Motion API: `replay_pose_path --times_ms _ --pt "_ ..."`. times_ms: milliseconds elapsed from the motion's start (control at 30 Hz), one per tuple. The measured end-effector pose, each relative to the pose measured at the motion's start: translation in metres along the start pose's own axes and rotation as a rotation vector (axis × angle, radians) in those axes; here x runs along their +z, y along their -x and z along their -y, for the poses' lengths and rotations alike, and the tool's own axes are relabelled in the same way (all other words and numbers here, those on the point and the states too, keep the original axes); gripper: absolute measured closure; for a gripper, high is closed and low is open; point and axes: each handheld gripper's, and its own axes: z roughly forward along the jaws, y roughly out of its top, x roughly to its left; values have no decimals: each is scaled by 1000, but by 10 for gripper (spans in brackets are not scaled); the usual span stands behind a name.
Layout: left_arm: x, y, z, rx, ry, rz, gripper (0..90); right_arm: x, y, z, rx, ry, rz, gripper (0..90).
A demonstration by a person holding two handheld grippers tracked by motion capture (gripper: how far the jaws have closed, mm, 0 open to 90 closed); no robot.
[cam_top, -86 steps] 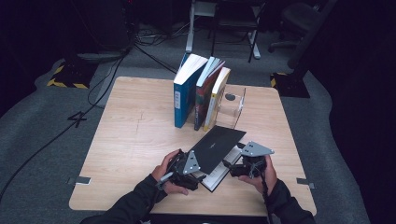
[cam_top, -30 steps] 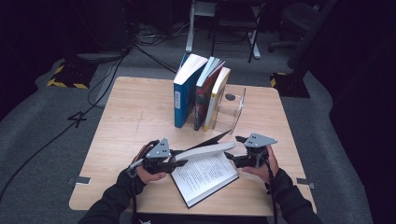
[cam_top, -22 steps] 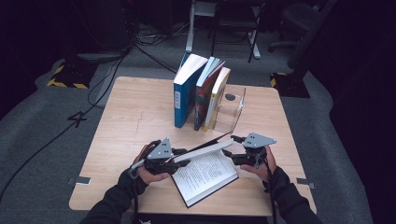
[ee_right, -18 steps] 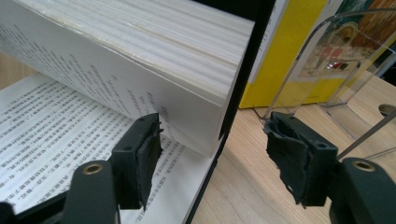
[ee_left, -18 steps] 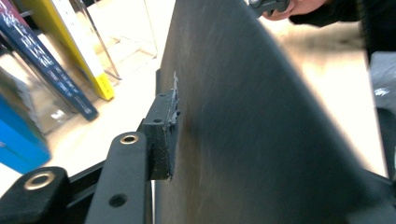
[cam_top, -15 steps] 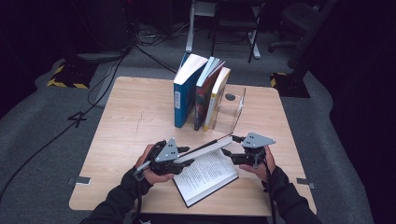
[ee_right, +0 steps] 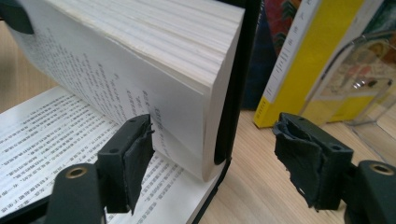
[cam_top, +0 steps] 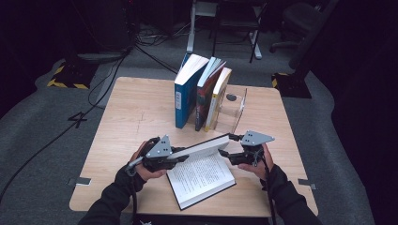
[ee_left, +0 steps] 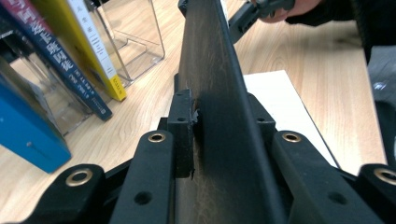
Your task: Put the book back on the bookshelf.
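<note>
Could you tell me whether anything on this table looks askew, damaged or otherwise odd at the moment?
The three upright books lean toward the clear bookend instead of standing straight. The pads of the right gripper look torn and ragged. The open book is raised half shut, its black cover clamped by the left gripper. Nothing is spilled.

My left tool (ee_left: 224,140) is blocking its own camera: the raised black cover (ee_left: 210,84) is hiding the desk behind it. The blue book (ee_left: 23,126) is running off the frame's left edge. Page print (ee_right: 51,126) is blurring beyond reading, and the spine lettering (cam_top: 179,101) is staying too small to read.
</note>
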Motion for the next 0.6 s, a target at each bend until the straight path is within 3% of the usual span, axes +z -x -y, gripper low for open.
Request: replay_pose_path --times_ms 67,233,400,500,600 --pt "0 -2 0 -10 -1 12 696 2 -1 -2 -8 10 -12 301" --pt "0 2 -9 -25 -47 -8 605 5 -6 -7 -34 10 -25 335" --pt "2 11 -23 -43 -121 -66 561 5 -12 -10 -46 22 -19 358" --pt "7 18 -30 -29 -162 -110 528 4 -15 -13 -58 21 -6 359" --pt "10 19 -32 -4 -172 -95 560 4 -16 -13 -52 20 -8 355"
